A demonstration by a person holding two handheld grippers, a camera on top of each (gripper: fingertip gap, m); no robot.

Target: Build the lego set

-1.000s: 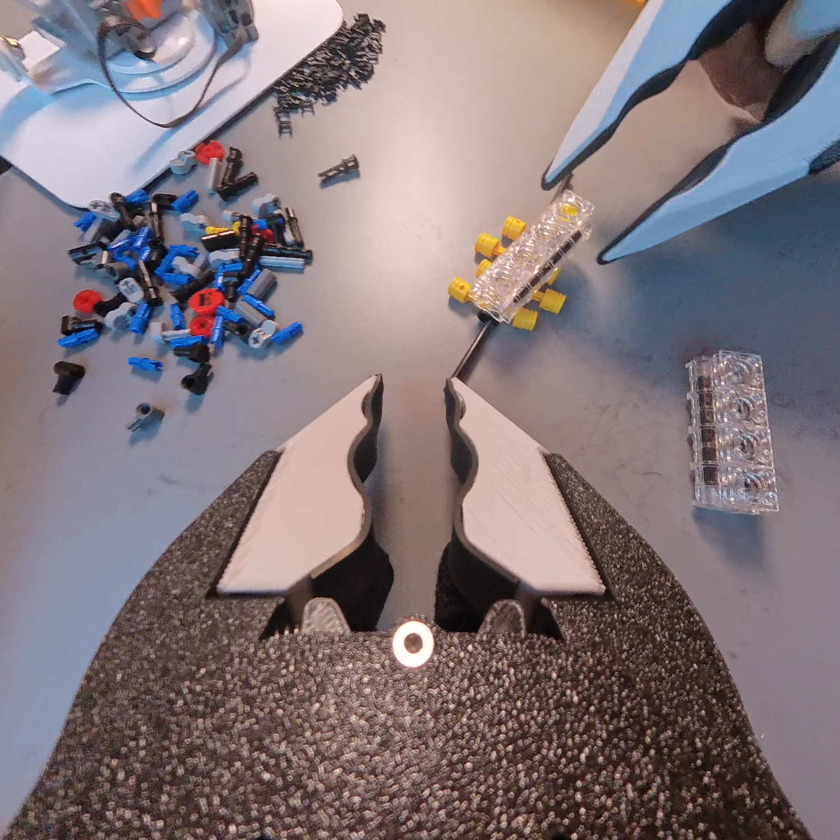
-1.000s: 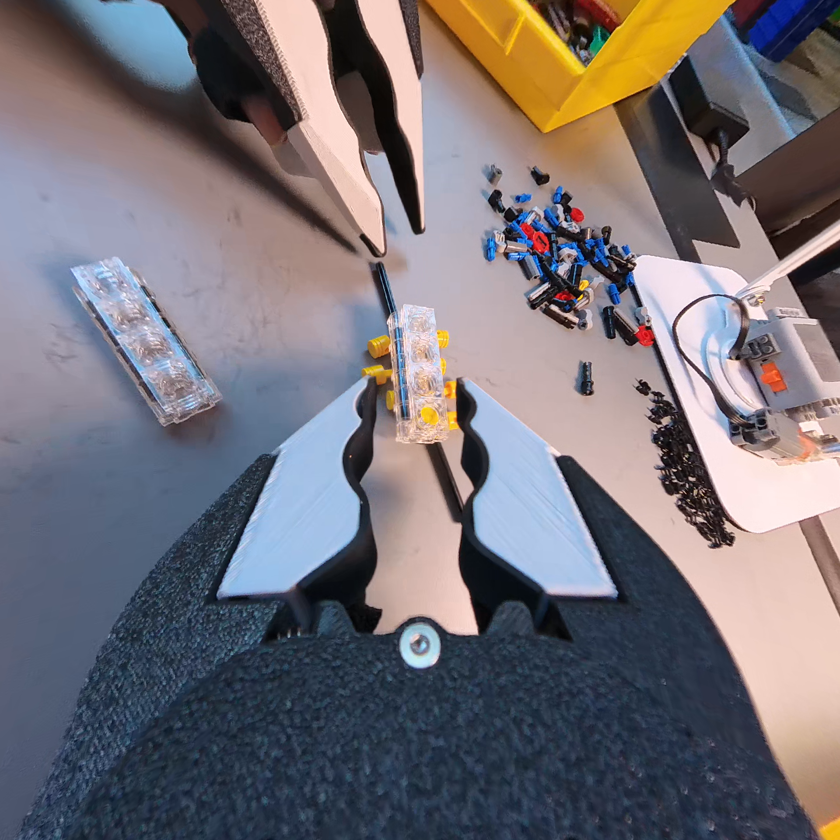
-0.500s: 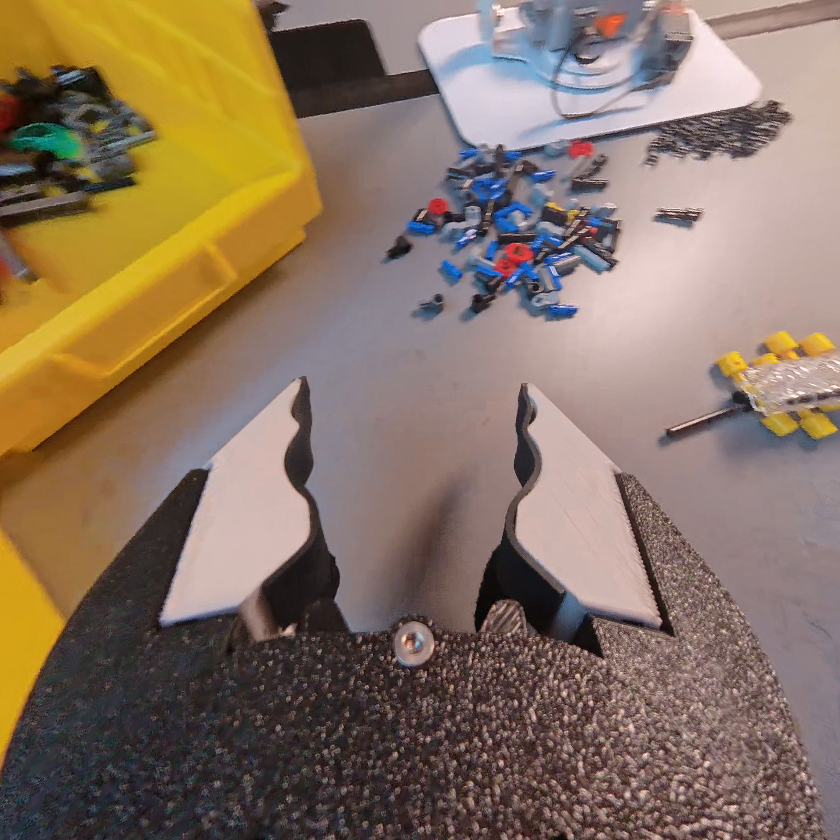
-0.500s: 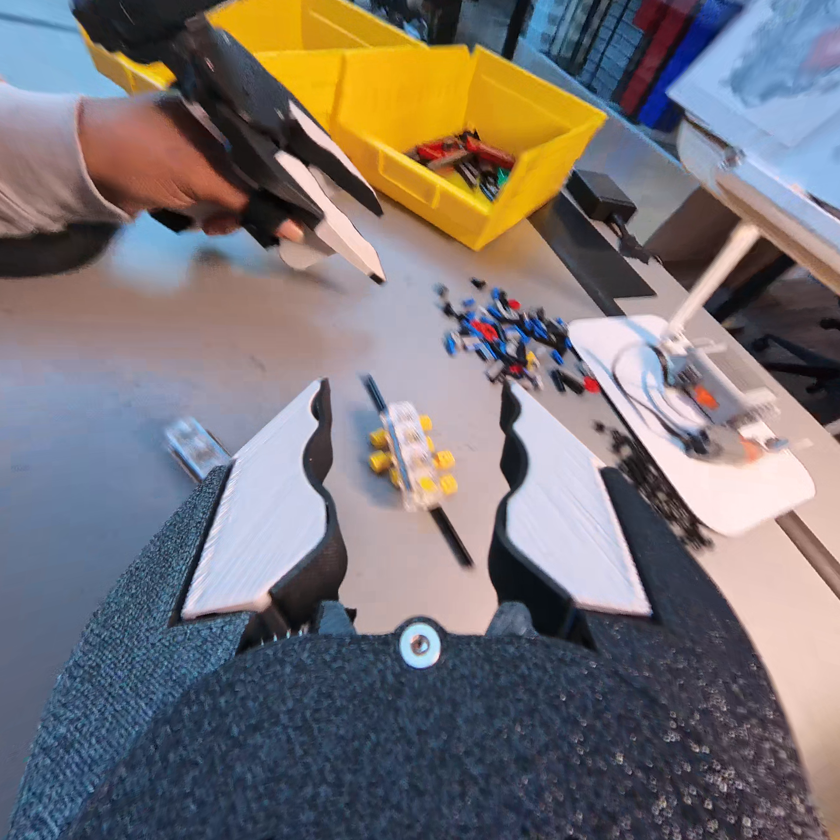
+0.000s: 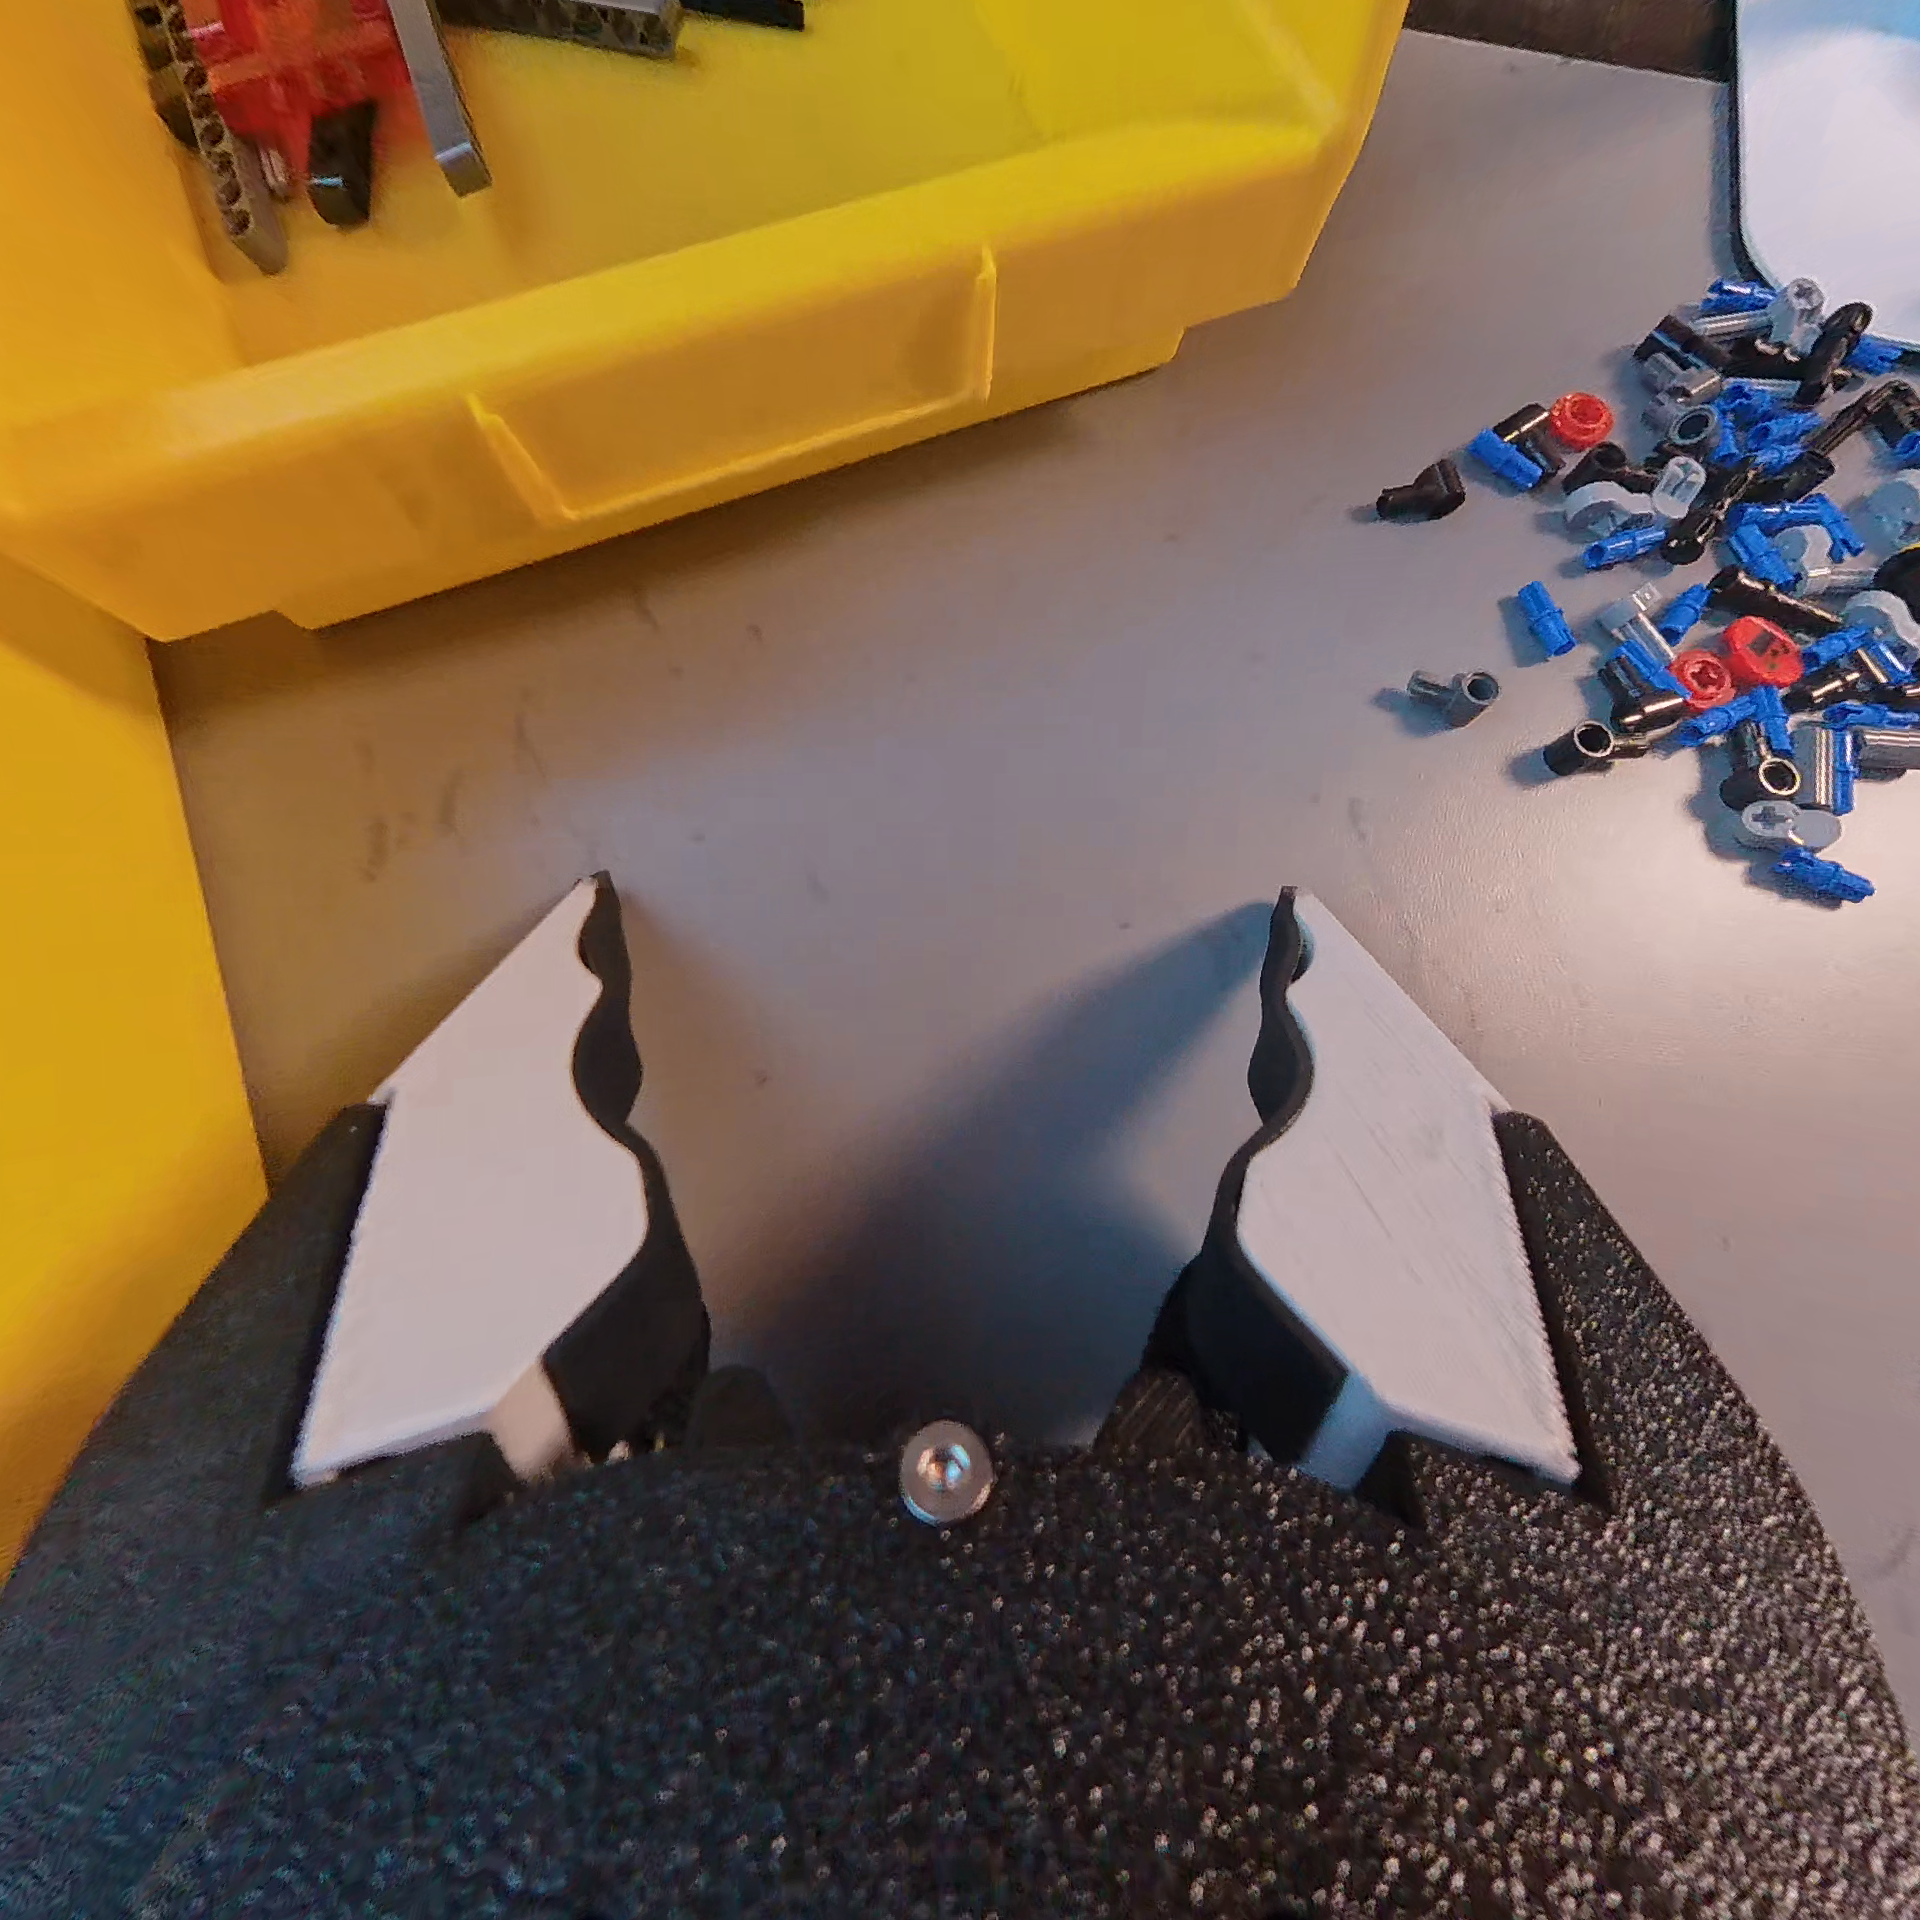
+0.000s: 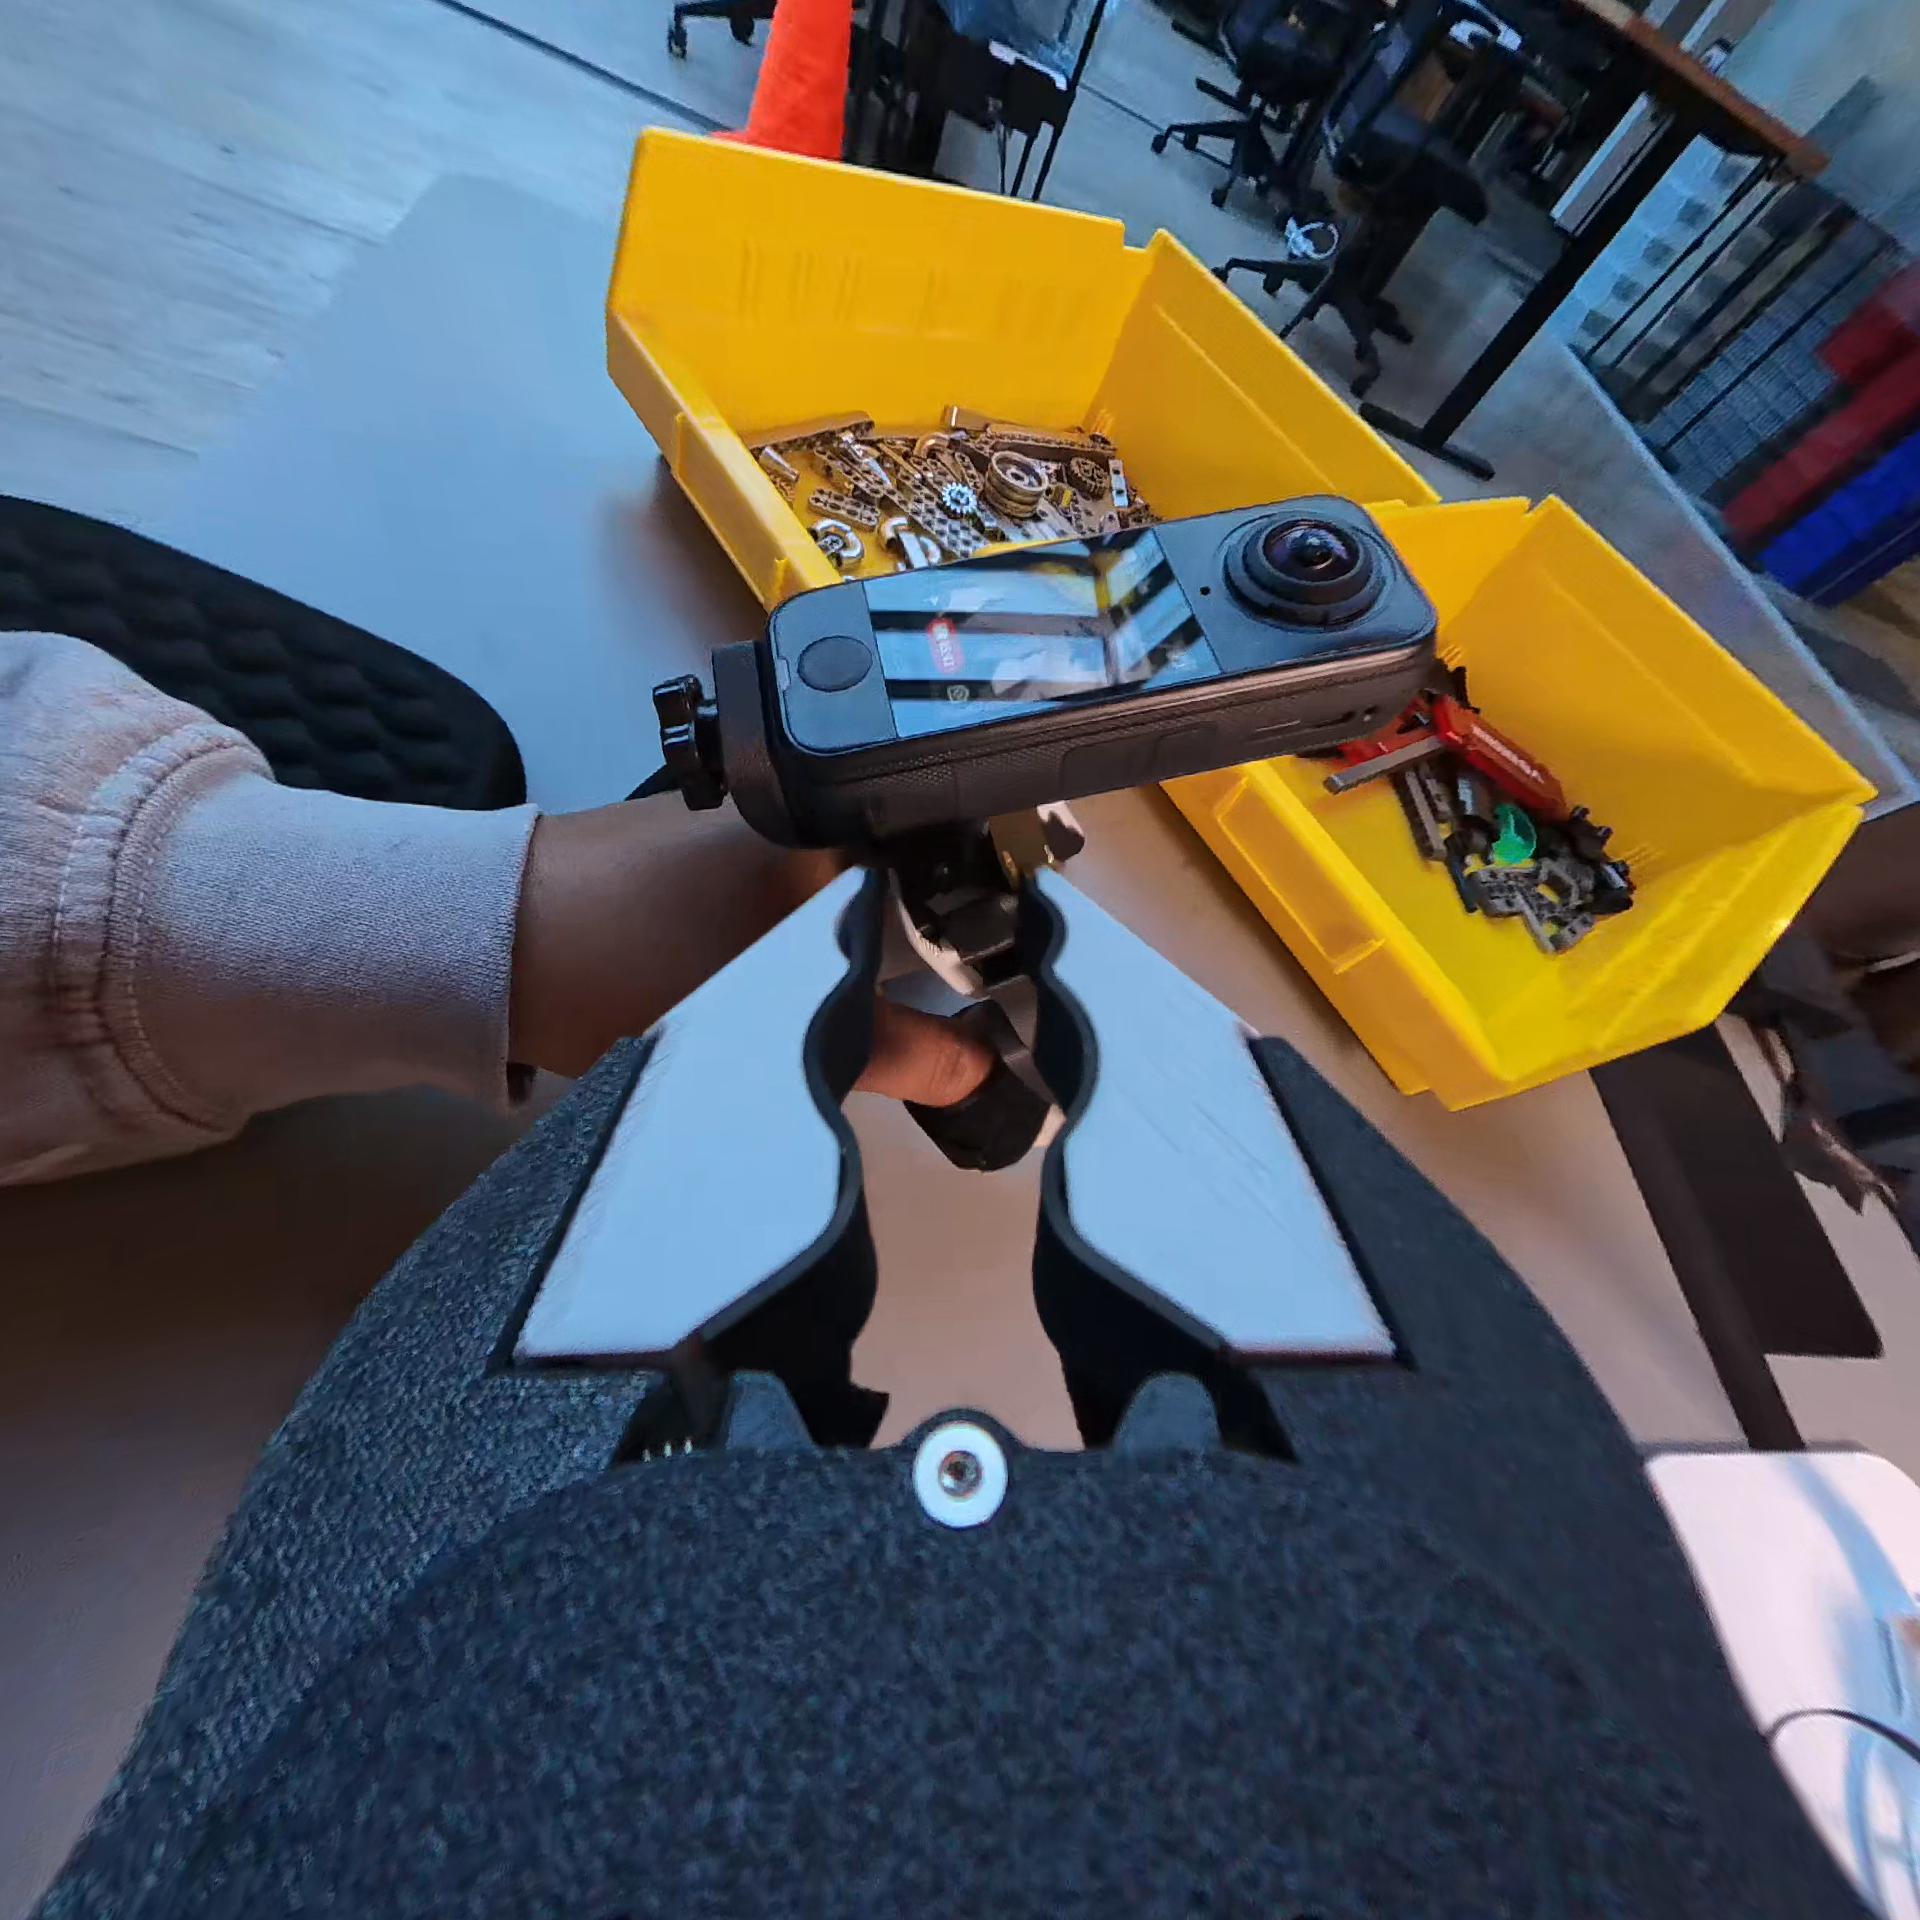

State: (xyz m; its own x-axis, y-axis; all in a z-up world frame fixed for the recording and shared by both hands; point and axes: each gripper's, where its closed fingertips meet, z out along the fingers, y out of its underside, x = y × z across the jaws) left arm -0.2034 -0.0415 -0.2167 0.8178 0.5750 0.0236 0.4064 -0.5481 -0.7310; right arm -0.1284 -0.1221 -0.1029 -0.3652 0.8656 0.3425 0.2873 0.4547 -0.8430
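Many loose pieces right of hand-held gripper

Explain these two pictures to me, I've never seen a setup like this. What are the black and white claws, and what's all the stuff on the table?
The claws are hand-held two-finger grippers, one in each of a person's hands, each carrying a camera that looks along its fingers.

The left gripper has its fingers spread wide and holds nothing. It faces a yellow bin with dark and red lego beams inside. To the right, a pile of small blue, black, grey and red lego pins lies on the grey table.

The right gripper is raised, also open and empty. Its view shows the person's hand holding the other tool, with that tool's black camera on top, and behind it two yellow bins: a farther bin and a nearer bin, both with lego parts.
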